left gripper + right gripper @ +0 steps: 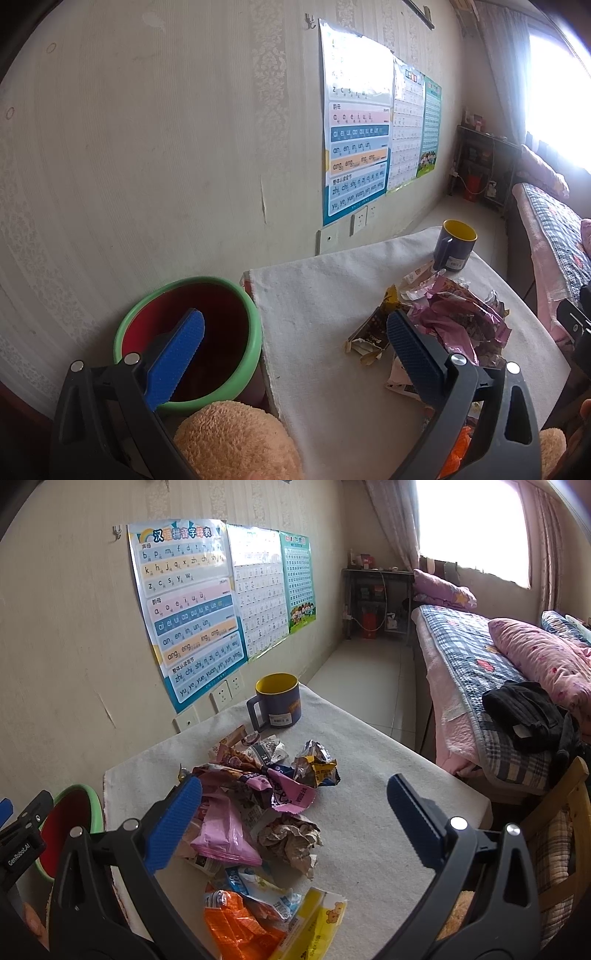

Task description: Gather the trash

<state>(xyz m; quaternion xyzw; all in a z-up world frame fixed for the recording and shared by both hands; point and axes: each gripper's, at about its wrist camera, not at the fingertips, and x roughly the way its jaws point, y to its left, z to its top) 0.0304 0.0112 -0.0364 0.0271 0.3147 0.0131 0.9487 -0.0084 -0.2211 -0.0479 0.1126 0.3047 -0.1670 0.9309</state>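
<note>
The trash (258, 805) lies in a loose heap on the surface (369, 775), on the near side of the mug (277, 701). It is all wrappers and bags: pink ones, a brown crumpled paper (291, 840), an orange bag (236, 923) and a yellow pack (321, 919) closest to the camera. The bin (184, 332), red inside with a green rim, sits past the surface's edge, far from the mug.

The right gripper (295, 823) hangs over the heap with its jaws wide apart and nothing in them. The left gripper (295, 350) is also wide open and empty, with one jaw over the bin and the other by the heap.

These wrappers look very light, thin and crinkly. They will bend and may slip, so I think it is best to pinch a puffy fold or a bunched-up part, not a flat edge. The brown paper looks like an easy thing to grab in the middle. Light bits could blow or fall off when moved.

The right view shows the whole heap, the orange bag and yellow pack, and a bed (480, 672). The left view shows deep into the bin, and a fuzzy tan toy (236, 443) beside it, which the right view mostly misses.
</note>
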